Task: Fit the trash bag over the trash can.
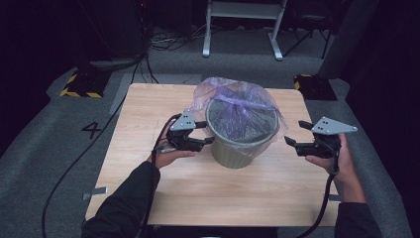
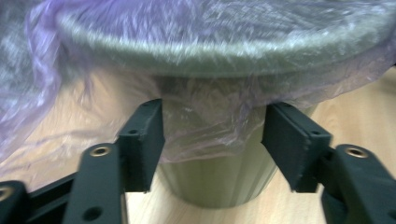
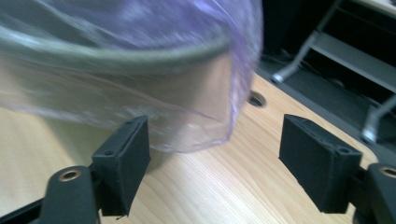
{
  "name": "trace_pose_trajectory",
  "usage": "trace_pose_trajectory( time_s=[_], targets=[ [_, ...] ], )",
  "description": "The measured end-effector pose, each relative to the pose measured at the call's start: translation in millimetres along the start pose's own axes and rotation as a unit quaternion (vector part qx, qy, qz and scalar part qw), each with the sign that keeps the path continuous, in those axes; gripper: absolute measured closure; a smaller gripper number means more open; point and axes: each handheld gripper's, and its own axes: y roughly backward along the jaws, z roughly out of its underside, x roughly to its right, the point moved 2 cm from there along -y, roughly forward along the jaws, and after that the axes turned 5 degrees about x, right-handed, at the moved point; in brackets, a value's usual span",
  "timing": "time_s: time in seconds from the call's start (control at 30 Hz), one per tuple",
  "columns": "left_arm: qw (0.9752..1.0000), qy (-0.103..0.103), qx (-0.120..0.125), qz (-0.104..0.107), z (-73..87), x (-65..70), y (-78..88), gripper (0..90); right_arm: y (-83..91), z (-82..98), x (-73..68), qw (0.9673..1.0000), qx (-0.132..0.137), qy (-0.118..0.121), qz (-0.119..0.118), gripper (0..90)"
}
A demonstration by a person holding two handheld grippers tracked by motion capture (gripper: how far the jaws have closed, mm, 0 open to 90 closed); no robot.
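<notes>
Both grippers are held open: left gripper [image 1: 204,132] around loose bag [image 2: 205,135] film, right gripper [image 1: 293,134] let go. Bin [image 1: 241,148] stands mid-table; bag is mostly pulled over its rim, edges left untidy

We see bare table [image 1: 148,104] along the left side and lower half of the high view, open passage there. The bin [image 1: 241,144] with its loose purple bag [image 1: 218,89] blocks the centre; the bag's skirt [image 2: 205,130] hangs between the left gripper's [image 1: 204,133] jaws.
</notes>
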Motion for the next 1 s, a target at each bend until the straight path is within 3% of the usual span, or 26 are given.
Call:
trace_pose_trajectory(
  time_s=[0.07, 0.3, 0.47, 0.73, 0.87, 1.0],
  targets=[
    [0.9999, -0.007, -0.008, -0.013, 1.0, -1.3, -0.5, 56.1, 5.5, -3.2, -3.2, 0.9997, 0.016, 0.004, -0.017, 23.1],
    [0.9994, -0.028, -0.014, -0.014, 2.9, -5.7, 2.0, 77.2, 16.8, -28.8, -13.8, 0.9962, 0.078, 0.011, -0.039, 27.2],
    [0.9995, -0.028, -0.010, -0.006, 4.6, -8.4, 3.6, 89.2, 6.9, -49.2, -14.1, 0.9946, 0.097, 0.001, -0.037, 30.0],
    [0.9992, -0.032, -0.023, -0.005, 8.5, -9.6, 2.0, 89.8, -26.8, -80.3, -8.5, 0.9972, 0.064, 0.016, -0.035, 36.6],
    [0.9992, -0.033, -0.023, -0.006, 10.0, -10.0, 1.6, 89.9, -47.0, -84.5, -6.0, 0.9986, 0.031, 0.028, -0.034, 37.0],
    [0.9991, -0.034, -0.026, -0.005, 12.3, -9.1, 0.3, 89.9, -62.0, -86.3, -1.5, 0.9988, 0.015, 0.025, -0.040, 38.8]
  ],
)
